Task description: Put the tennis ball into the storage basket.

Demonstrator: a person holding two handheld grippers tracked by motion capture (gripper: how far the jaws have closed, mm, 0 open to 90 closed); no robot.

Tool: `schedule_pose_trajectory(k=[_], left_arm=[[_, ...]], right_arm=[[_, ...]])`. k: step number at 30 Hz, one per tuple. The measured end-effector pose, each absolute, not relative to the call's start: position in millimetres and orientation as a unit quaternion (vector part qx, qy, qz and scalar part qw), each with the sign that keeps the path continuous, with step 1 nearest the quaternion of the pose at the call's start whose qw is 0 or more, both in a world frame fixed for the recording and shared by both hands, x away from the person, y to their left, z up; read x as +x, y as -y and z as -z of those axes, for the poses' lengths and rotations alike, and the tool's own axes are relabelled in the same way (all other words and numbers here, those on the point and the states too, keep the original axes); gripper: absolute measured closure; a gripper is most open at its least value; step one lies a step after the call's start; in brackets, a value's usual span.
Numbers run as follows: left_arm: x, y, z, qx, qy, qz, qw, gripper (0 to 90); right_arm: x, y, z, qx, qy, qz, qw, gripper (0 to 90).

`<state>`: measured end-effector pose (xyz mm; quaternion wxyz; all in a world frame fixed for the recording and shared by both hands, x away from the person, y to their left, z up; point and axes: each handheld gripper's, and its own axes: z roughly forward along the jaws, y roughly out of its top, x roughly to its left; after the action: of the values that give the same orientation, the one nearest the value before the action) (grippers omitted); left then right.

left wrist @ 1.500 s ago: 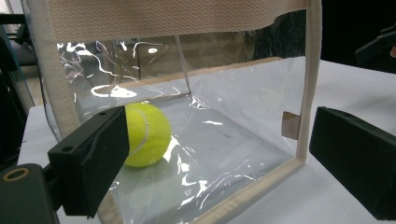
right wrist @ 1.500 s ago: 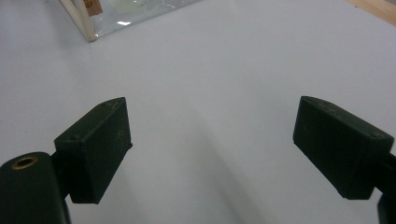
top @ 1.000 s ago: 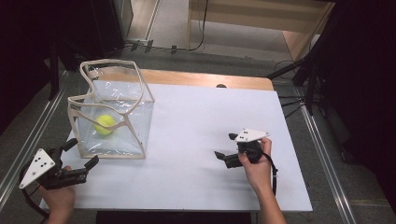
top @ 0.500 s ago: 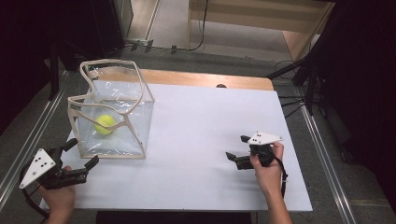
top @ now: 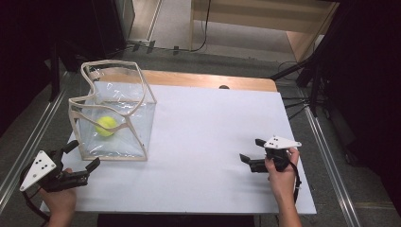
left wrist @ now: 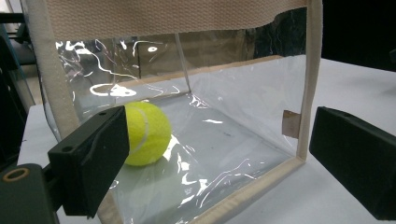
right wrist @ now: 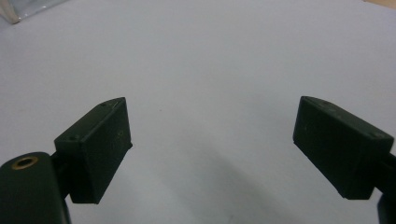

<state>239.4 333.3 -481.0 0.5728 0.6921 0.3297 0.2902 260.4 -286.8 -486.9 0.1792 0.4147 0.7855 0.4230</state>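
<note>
A yellow-green tennis ball lies inside a clear plastic bag with cream fabric edging, standing open at the table's left. My left gripper rests at the front left corner, just in front of the bag, jaws open and empty. At the table's right front my right gripper hovers over the bare white surface, pointing left, with its jaws open and nothing between them.
A white sheet covers the table, with a wooden strip along the far edge. Metal rails run down both sides. Cables lie on the floor behind.
The right gripper has moved rightward and toward the front edge of the table. The left gripper, bag and ball have stayed put.
</note>
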Motion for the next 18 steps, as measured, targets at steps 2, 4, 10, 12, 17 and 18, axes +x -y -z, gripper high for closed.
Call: schedule_pose_trajectory(k=[2, 4, 10, 12, 17, 18], left_arm=[[239, -333, 481, 0.692, -0.33, -0.29, 0.573, 5.4], [239, -333, 481, 0.693, -0.33, -0.29, 0.572, 5.3], [239, -333, 481, 0.693, -0.329, -0.291, 0.572, 5.4], [239, -333, 481, 0.693, -0.33, -0.291, 0.572, 5.3], [239, -333, 481, 0.692, -0.33, -0.291, 0.572, 5.4], [239, -333, 481, 0.693, -0.33, -0.291, 0.572, 5.3]], right_arm=[[259, 292, 488, 0.418, -0.783, -0.424, 0.181, 10.2], [257, 295, 489, 0.423, -0.78, -0.424, 0.181, 10.2], [252, 306, 491, 0.434, -0.771, -0.427, 0.186, 10.2], [250, 309, 493, 0.436, -0.768, -0.429, 0.189, 10.2], [246, 317, 495, 0.446, -0.759, -0.436, 0.188, 10.2], [246, 318, 495, 0.445, -0.759, -0.437, 0.189, 10.2]])
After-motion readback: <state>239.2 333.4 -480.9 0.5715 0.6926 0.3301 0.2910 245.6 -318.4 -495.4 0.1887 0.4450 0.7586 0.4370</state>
